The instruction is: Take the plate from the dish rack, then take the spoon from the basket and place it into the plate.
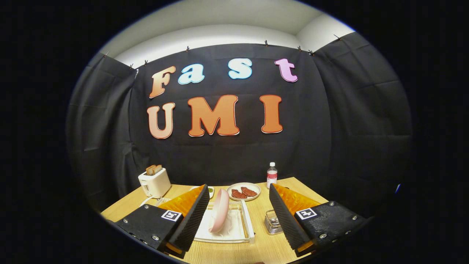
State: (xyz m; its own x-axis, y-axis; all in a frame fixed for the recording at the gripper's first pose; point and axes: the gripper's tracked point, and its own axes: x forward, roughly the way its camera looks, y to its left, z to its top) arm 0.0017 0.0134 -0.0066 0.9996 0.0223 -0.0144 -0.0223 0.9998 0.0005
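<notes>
Tongs (238, 216): spread wide apart, holding nothing, above the bench (263, 249).
Plate (220, 214): pink, standing on edge in the dish rack (240, 231), between the two fingers, nearer the left one, touching neither.
Basket (272, 222): small wire one, just beside the right finger; spoon hard to make out.
Beyond: toaster (154, 182), plate of meat (243, 191), bottle (272, 175).

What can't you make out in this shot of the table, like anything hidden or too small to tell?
- Spoon: the wire basket sits partly behind the right finger of the open gripper; its contents are too small to tell.
- Dish rack: its left side is hidden by the left finger; the pink plate stands on edge in it.
- A small dish behind the left finger: mostly covered.
- Toaster cord: its end is hidden by the left finger.
</notes>
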